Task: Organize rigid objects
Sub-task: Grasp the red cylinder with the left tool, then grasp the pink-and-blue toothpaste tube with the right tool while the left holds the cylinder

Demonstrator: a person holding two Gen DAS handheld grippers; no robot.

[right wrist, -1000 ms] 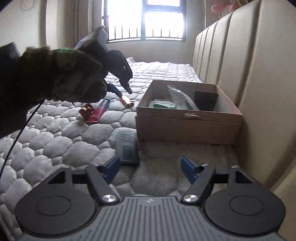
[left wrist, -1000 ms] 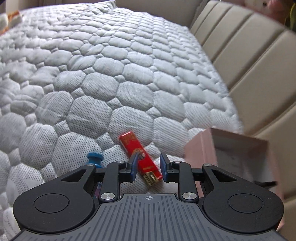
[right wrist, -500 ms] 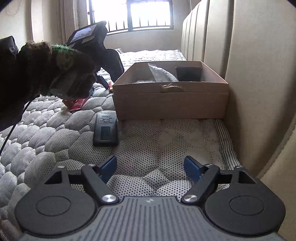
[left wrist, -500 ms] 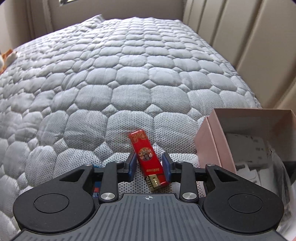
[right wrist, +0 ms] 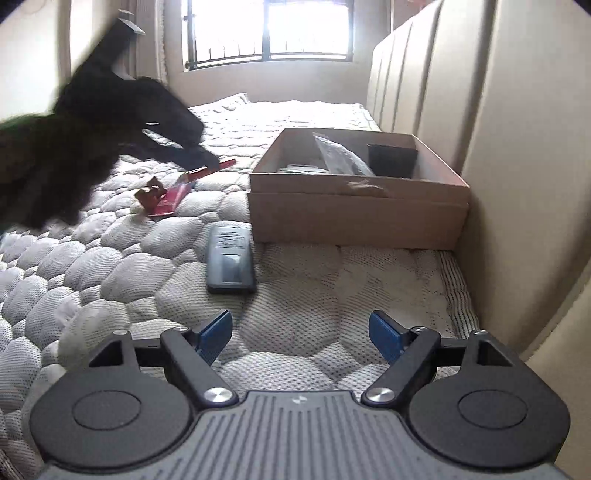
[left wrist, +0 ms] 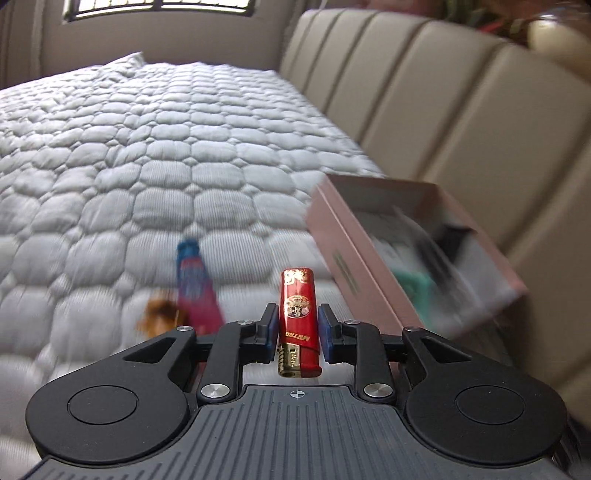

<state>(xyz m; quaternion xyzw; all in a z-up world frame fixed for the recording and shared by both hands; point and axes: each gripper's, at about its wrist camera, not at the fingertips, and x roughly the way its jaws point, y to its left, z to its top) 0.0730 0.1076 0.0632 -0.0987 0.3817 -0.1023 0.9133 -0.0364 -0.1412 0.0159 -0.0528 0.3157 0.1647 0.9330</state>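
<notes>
Two blue pads of the left gripper [left wrist: 297, 330], just closing, pinch a red lighter [left wrist: 297, 314] at lower centre, lifted off the quilted mattress [left wrist: 147, 155], the cardboard box [left wrist: 343, 258] at right. In the right view, the right gripper [right wrist: 301, 334] gapes wide and empty at the bottom, a dark remote [right wrist: 231, 260] lying mid-frame beside the box.

I see a bed with a grey quilted mattress [right wrist: 155, 258] filling most of the room. A tall padded beige headboard [right wrist: 517, 147] runs along its right side. Beyond the far end of the mattress a barred window [right wrist: 269, 33] lets in bright daylight, and a pale wall [right wrist: 173, 55] surrounds the window.
</notes>
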